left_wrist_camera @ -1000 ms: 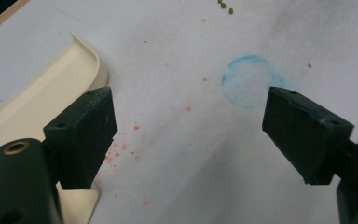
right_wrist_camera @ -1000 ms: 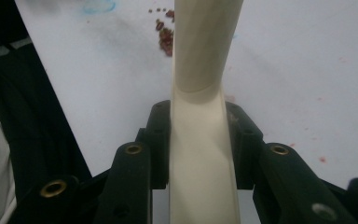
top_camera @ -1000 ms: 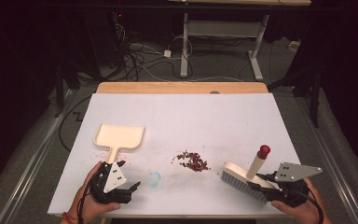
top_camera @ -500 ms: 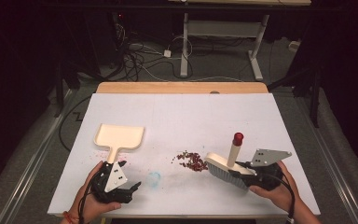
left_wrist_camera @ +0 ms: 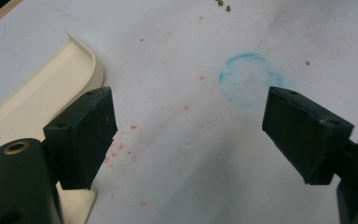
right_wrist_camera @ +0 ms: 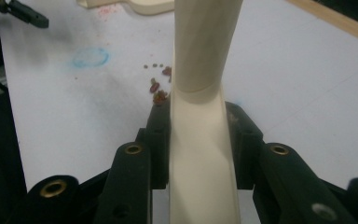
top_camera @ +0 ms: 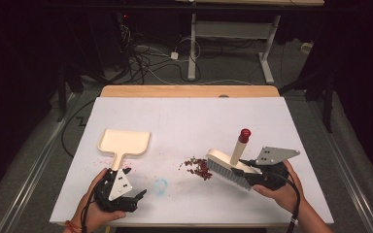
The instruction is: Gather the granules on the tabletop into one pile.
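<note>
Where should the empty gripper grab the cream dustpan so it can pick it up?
Probably by the flat narrow handle of the cream plastic dustpan. It points toward the open left gripper, so come from the near side with one jaw on each long edge. The wide tray looks too broad for the jaws.

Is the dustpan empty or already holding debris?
Empty: the dustpan tray shows bare cream plastic, while the debris pile lies on the table beside the brush.
</note>
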